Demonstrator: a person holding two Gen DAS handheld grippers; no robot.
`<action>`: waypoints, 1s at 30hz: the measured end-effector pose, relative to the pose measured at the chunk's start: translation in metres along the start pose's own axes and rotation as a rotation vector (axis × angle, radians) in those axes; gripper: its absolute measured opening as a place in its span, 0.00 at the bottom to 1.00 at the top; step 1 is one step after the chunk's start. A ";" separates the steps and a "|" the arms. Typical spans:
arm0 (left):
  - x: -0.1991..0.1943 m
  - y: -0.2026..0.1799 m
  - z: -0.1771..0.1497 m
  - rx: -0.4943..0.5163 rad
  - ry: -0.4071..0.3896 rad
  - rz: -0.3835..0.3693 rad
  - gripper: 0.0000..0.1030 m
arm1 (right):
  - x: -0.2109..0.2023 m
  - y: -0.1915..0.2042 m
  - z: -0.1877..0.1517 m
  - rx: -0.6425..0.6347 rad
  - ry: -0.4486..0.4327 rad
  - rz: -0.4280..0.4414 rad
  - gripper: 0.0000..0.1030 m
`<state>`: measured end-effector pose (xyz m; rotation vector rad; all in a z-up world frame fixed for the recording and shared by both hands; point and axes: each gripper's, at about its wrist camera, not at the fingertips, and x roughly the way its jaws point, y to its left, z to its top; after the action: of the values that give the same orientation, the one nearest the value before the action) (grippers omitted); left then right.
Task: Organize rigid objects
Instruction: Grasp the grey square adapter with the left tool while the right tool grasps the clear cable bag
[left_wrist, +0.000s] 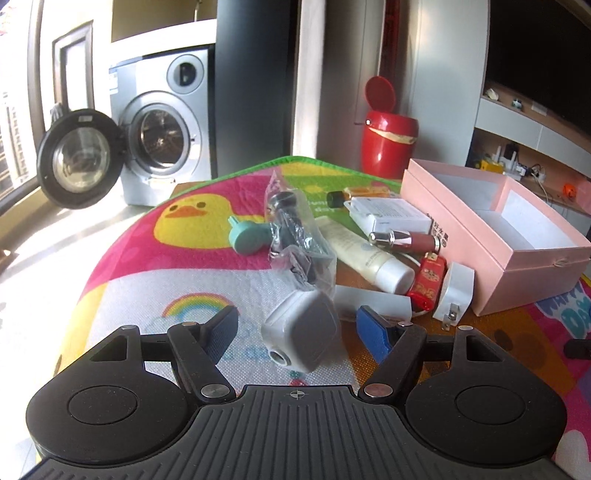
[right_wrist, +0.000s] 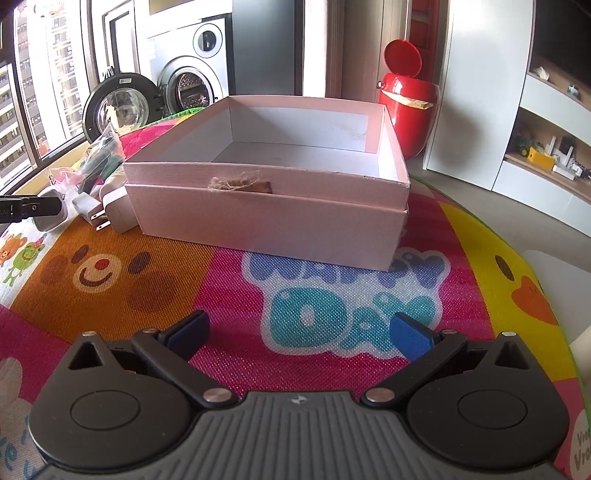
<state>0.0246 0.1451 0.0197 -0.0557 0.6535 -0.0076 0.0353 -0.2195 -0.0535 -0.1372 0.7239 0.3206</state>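
My left gripper is open, its blue pads on either side of a grey and white charger block lying on the mat, not touching it. Behind it lie a plastic bag with black parts, a cream tube, a red lighter, a white plug adapter, a lipstick, a white box and a teal knob. An open, empty pink box stands to the right. My right gripper is open and empty in front of the pink box.
A colourful play mat covers the surface. A red bin with raised lid stands behind. A washing machine with its door open is at the back left. White shelves are on the right. The left gripper's fingertip shows at the right view's left edge.
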 end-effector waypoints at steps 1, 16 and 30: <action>0.003 0.002 -0.001 -0.010 0.012 -0.014 0.67 | -0.003 0.005 0.000 -0.025 -0.009 0.000 0.98; -0.064 0.048 -0.039 -0.167 -0.104 -0.123 0.50 | 0.010 0.186 0.091 -0.431 -0.187 0.277 0.56; -0.075 0.084 -0.052 -0.275 -0.100 -0.167 0.50 | 0.119 0.233 0.150 -0.242 0.030 0.197 0.29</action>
<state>-0.0676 0.2281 0.0193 -0.3738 0.5451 -0.0756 0.1350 0.0639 -0.0243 -0.3014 0.7279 0.5955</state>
